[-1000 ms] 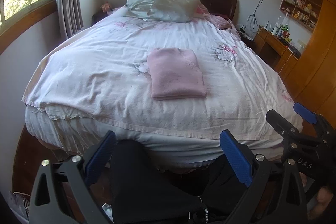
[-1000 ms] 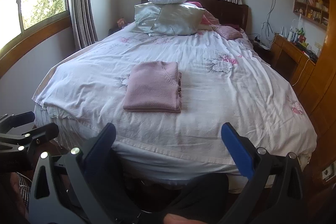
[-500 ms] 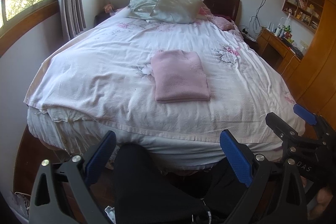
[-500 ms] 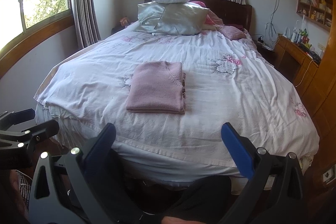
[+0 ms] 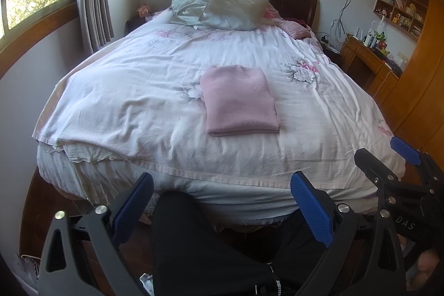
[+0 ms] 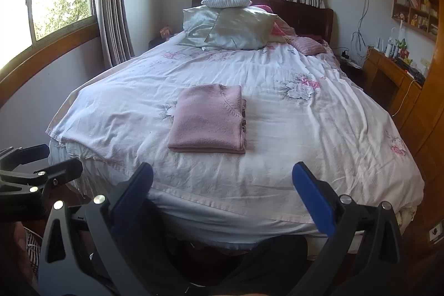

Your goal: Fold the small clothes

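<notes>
Holding both tools back from the foot of the bed, I see the pink knitted sweater lying folded into a neat rectangle on the white floral bedspread, near the middle and towards the foot end. My left tool hangs with its blue-padded jaws spread wide and nothing between them; my right tool is likewise spread and empty, low beside the mattress edge. Silver satin pillows are stacked well apart at the headboard, and a wooden desk cluttered with small items stands along the right-hand wall. By my reading the fold is finished or nearly so: the edges look square, though layers show slightly uneven along the sweater's right side in the right wrist view. To close the step well, I would keep both tools clear of the cloth so nothing drags the stack, and, if tidying, press lightly on that right edge rather than lift it.
</notes>
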Demonstrator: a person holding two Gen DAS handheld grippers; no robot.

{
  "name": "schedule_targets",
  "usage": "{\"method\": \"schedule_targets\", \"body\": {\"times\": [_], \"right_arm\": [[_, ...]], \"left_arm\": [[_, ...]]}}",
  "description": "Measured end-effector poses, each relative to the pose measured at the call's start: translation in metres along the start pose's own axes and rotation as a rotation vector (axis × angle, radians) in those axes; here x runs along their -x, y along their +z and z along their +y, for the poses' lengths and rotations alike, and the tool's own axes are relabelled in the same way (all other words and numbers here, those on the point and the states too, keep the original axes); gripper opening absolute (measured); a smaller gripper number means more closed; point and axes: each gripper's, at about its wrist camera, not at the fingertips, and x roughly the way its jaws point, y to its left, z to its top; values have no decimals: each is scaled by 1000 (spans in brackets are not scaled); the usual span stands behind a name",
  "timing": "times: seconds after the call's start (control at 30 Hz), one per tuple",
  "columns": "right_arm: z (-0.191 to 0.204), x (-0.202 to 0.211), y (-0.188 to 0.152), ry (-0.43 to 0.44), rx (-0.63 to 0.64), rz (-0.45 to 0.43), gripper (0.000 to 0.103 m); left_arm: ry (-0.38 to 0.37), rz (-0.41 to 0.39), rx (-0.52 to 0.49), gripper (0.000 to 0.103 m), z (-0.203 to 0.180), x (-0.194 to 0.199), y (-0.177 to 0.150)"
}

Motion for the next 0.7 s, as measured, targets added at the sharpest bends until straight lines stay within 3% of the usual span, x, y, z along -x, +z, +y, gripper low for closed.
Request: {"method": "schedule_targets", "body": {"times": [0.7], "right_arm": [[2, -7, -1, 4, -9, 9, 100]], "left_arm": [[0, 28, -6, 99, 11, -18, 11]]}}
